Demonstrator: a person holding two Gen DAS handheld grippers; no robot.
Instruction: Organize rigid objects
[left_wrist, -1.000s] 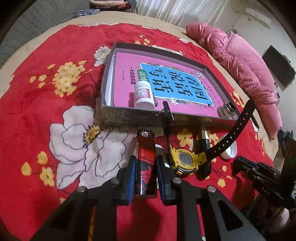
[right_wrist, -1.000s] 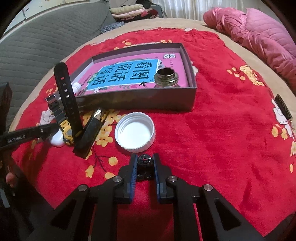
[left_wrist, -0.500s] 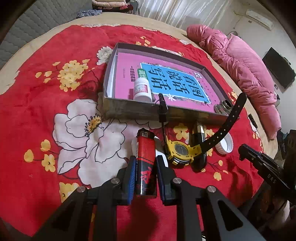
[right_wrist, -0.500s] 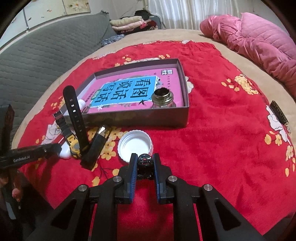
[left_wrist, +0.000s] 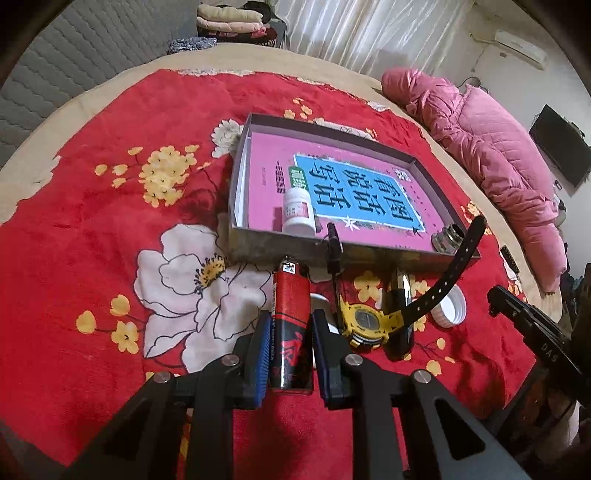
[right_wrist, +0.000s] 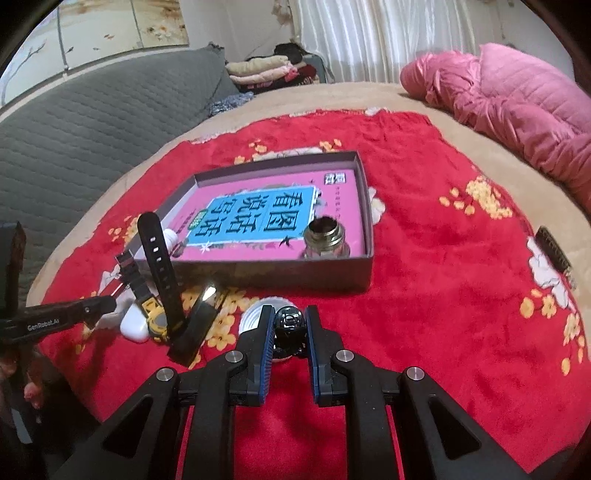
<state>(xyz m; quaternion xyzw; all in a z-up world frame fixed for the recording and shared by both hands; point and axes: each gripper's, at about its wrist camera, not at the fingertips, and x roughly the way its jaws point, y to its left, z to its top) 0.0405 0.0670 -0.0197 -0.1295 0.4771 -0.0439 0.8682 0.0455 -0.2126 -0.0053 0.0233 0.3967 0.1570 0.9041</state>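
Observation:
My left gripper (left_wrist: 290, 347) is shut on a red and black lighter (left_wrist: 290, 317), held above the red flowered blanket. My right gripper (right_wrist: 290, 334) is shut on a small round black object (right_wrist: 290, 325), lifted over a white lid (right_wrist: 251, 319). Ahead lies a shallow grey box (left_wrist: 277, 251) (right_wrist: 295, 273) lined with a pink and blue book. In it stand a white pill bottle (left_wrist: 298, 210) and a small glass jar (right_wrist: 325, 238) (left_wrist: 447, 238). A yellow watch (left_wrist: 364, 325) (right_wrist: 157, 317) with black straps lies in front of the box, beside a dark flat bar (right_wrist: 195, 325).
A white lid (left_wrist: 448, 306) and a white rounded case (right_wrist: 135, 325) lie near the watch. A pink quilted jacket (right_wrist: 517, 110) is heaped at the far right of the bed. A grey padded headboard (right_wrist: 92, 140) runs along the left. A dark comb (right_wrist: 552, 247) lies at the right.
Both grippers have risen with their loads, so the box and watch look smaller and farther. The right gripper's black object now hangs over the white lid.

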